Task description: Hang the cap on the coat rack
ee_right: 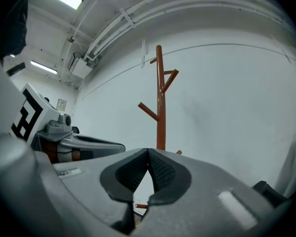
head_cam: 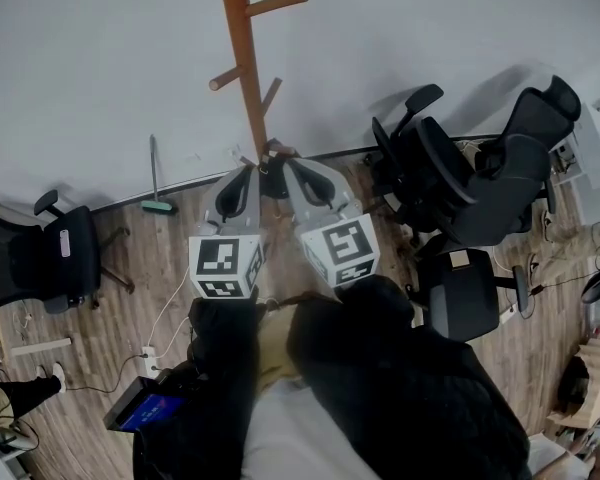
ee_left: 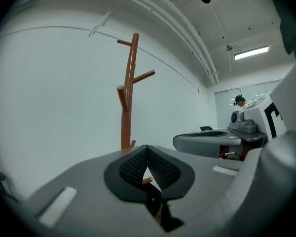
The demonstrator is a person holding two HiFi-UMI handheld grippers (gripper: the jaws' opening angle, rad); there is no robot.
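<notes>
It looked like an office workroom: black swivel chairs crowded the right of the head view, another stood at left, a power strip lay on the wood-plank floor, a coat rack stood by the bare white wall, and a strip light hung overhead.

My left tool and right tool are grey with black-and-white square markers. The coat rack is reddish-brown.

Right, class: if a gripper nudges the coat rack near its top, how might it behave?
The coat rack is a tall, thin wooden pole, so probably stiff, not floppy. Being tall and narrow, it may rock or tip if pushed high up. Its base is mostly hidden, so that is uncertain.
</notes>
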